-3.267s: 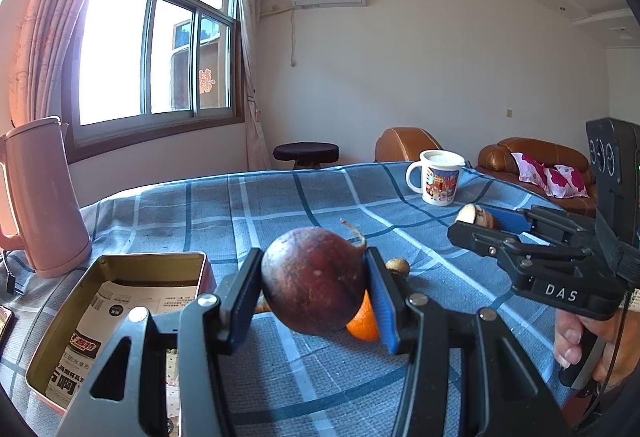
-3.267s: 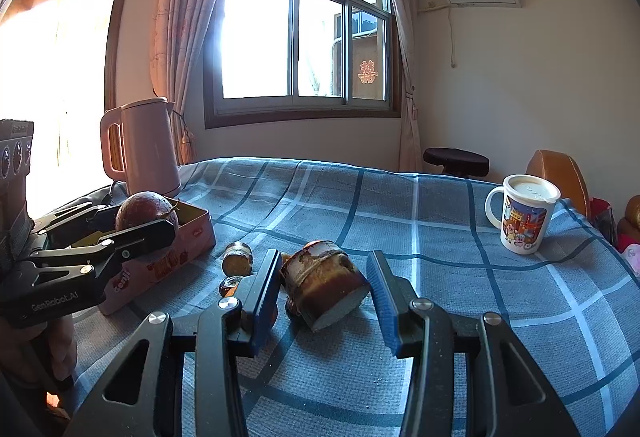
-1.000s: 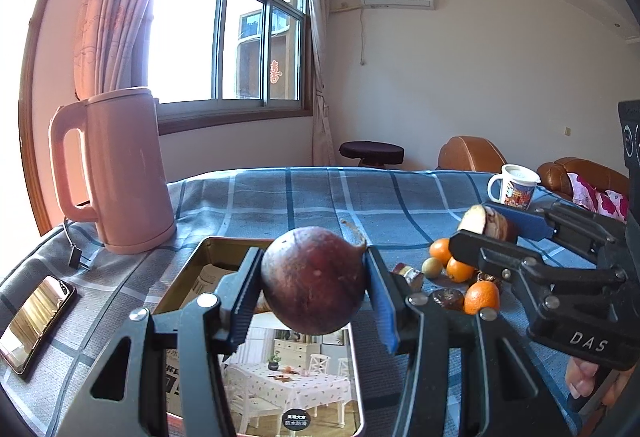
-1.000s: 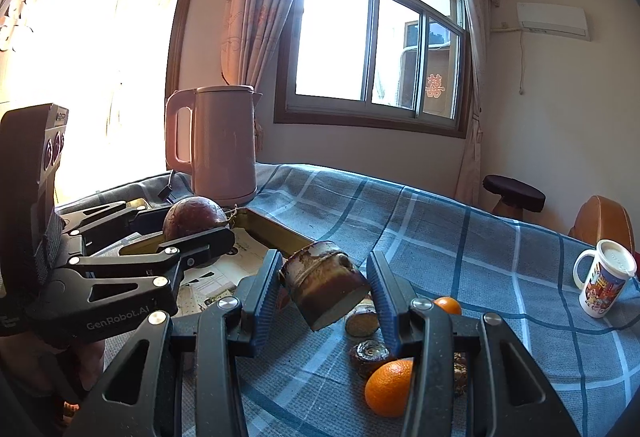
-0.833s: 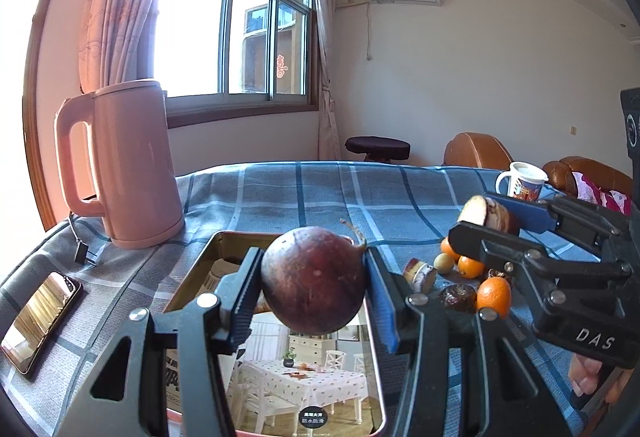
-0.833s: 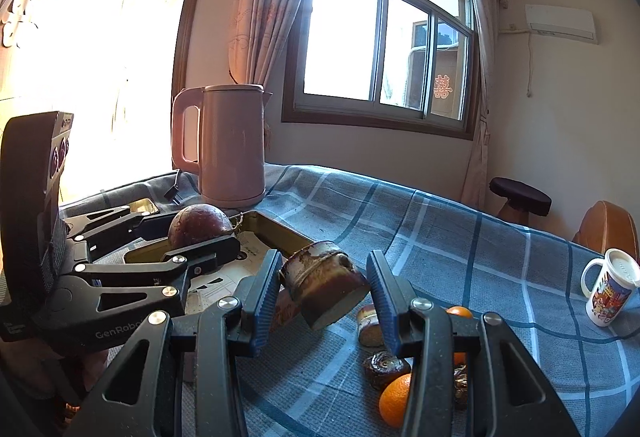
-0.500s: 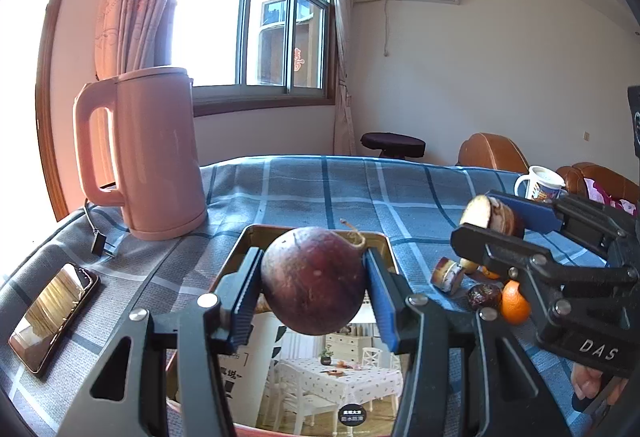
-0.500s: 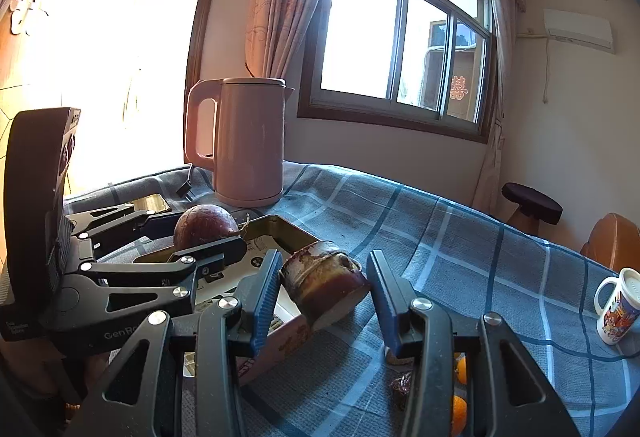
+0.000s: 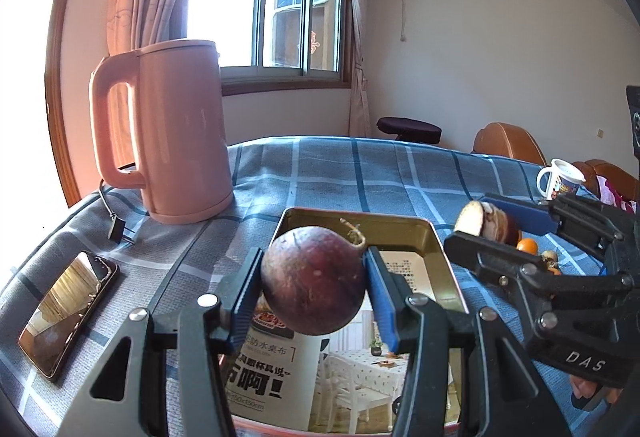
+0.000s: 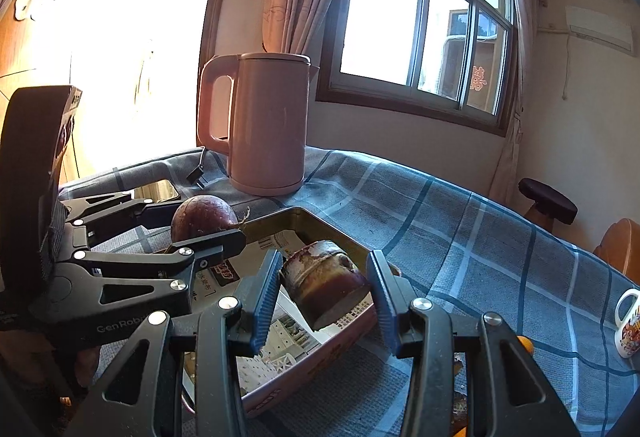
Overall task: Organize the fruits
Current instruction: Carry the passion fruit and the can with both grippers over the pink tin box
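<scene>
My left gripper [image 9: 312, 283] is shut on a round dark purple fruit [image 9: 314, 279] with a curled stem, held above the open gold tin box [image 9: 436, 237]. In the right wrist view the same fruit [image 10: 202, 217] shows at the left, in the left gripper [image 10: 208, 227]. My right gripper [image 10: 324, 287] is shut on a brown cut fruit piece [image 10: 324, 287] with a flat pale end, over the tin's [image 10: 344, 237] right side. From the left wrist view the right gripper [image 9: 488, 227] holds that piece [image 9: 486, 223] beside the tin's far right corner.
A pink kettle [image 9: 176, 141] with its cord stands left of the tin on the blue checked cloth [image 9: 360, 173]. A phone [image 9: 66, 311] lies at the near left. Oranges [image 9: 528, 245] and small fruits lie right of the tin, a white mug [image 9: 560, 179] farther back.
Both grippers have swung left with their fruits, from over the cloth beside the oranges to above the tin. The kettle now looks nearer and more central. Both grips are unchanged.
</scene>
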The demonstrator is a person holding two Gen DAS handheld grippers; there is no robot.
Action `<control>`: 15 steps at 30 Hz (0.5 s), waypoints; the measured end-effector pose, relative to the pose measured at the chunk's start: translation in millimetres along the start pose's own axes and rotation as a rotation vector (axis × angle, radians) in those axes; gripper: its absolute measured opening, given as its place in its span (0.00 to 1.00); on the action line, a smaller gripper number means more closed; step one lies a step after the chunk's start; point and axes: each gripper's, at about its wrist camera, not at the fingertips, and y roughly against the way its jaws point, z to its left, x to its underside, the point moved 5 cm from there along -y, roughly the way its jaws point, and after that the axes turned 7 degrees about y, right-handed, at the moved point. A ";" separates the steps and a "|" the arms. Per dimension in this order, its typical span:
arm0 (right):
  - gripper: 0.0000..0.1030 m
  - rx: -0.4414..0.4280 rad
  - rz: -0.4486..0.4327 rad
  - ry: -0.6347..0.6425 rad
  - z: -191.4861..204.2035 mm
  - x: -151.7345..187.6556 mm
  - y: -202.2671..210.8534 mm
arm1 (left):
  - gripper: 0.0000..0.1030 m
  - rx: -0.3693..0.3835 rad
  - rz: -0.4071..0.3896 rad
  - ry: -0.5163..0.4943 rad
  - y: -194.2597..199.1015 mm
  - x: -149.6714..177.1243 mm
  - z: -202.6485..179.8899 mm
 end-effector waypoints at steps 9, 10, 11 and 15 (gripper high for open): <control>0.45 -0.033 0.049 -0.013 8.9 6.5 -24.6 | 0.51 -0.014 0.045 0.006 -8.4 -0.2 10.0; 0.45 -0.038 0.055 -0.015 10.0 7.6 -26.8 | 0.51 -0.012 0.052 0.003 -9.4 0.0 9.5; 0.45 -0.043 0.062 -0.014 11.5 8.6 -29.1 | 0.51 -0.010 0.059 0.000 -10.5 0.4 9.1; 0.45 -0.051 0.086 -0.017 13.2 12.3 -35.5 | 0.50 -0.020 0.076 -0.012 -14.0 1.2 8.8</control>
